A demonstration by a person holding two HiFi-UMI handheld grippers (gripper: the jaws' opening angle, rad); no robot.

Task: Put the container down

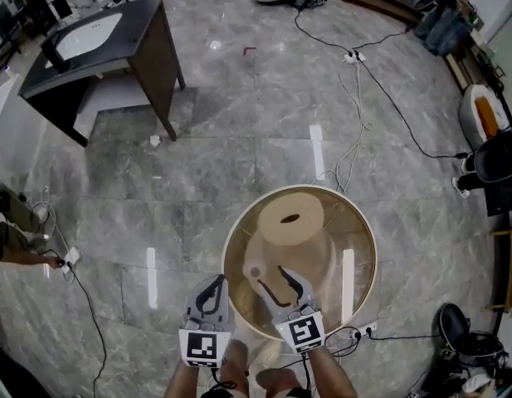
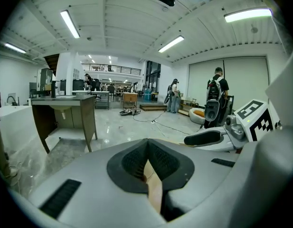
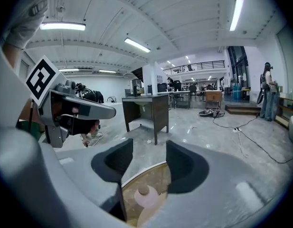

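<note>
container (image 1: 360, 229): translucent amber | floor (image 1: 239, 172): grey marble | desk (image 1: 158, 50): dark brown

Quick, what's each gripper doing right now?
Left gripper: closed on the container, clamping its thin rim.
Right gripper: open, straddling the container's rim without pressing it.

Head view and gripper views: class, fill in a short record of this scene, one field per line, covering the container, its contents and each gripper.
container: large, round, amber-tinted, pale rim; appears to rest on the grey floor
contents: one beige object, near the middle
left gripper: fingers together
right gripper: fingers apart, above the container's near rim, not pressing it
surroundings: dark desk with a sink at upper left; cables across the floor
</note>
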